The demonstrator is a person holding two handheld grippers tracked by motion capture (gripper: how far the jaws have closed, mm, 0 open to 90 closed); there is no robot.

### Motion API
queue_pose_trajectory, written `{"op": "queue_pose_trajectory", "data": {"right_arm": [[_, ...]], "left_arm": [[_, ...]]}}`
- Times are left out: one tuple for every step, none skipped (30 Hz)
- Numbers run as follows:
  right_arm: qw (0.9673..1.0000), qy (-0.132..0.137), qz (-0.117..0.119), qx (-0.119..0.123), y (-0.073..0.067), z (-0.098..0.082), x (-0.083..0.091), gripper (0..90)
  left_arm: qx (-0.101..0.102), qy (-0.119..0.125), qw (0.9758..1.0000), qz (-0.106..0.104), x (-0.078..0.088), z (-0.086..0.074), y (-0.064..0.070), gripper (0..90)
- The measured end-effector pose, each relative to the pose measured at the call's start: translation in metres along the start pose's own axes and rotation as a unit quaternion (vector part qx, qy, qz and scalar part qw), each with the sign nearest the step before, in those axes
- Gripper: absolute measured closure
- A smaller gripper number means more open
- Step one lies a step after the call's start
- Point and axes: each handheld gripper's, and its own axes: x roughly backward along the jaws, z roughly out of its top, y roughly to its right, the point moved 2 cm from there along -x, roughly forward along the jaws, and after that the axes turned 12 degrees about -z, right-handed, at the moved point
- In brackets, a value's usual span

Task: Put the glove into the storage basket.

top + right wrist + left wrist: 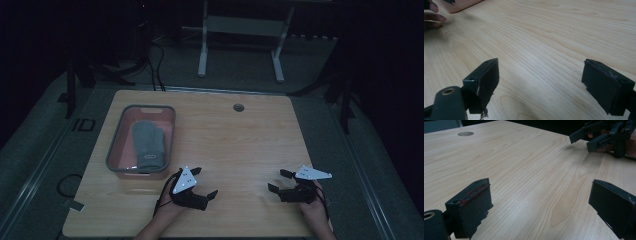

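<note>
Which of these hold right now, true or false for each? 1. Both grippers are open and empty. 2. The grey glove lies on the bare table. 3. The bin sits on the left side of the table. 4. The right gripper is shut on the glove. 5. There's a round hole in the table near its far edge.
1. True: the left gripper and the right gripper both have their jaws spread with only wood between them.
2. False: the grey glove lies inside the bin.
3. True: it stands at the table's left side, just beyond the left gripper.
4. False: the right gripper is open and far from the glove.
5. True: the round hole sits near the far edge.
</note>
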Motion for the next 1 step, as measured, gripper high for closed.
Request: {"op": "queue_pose_trajectory", "data": {"right_arm": [[1.0,-0.002,0.0,0.001,-0.0001,0.0,-0.0002,14.3]], "left_arm": [[0.0,0.0,1.0,0.0,0.0,0.0,0.0,4.8]]}}
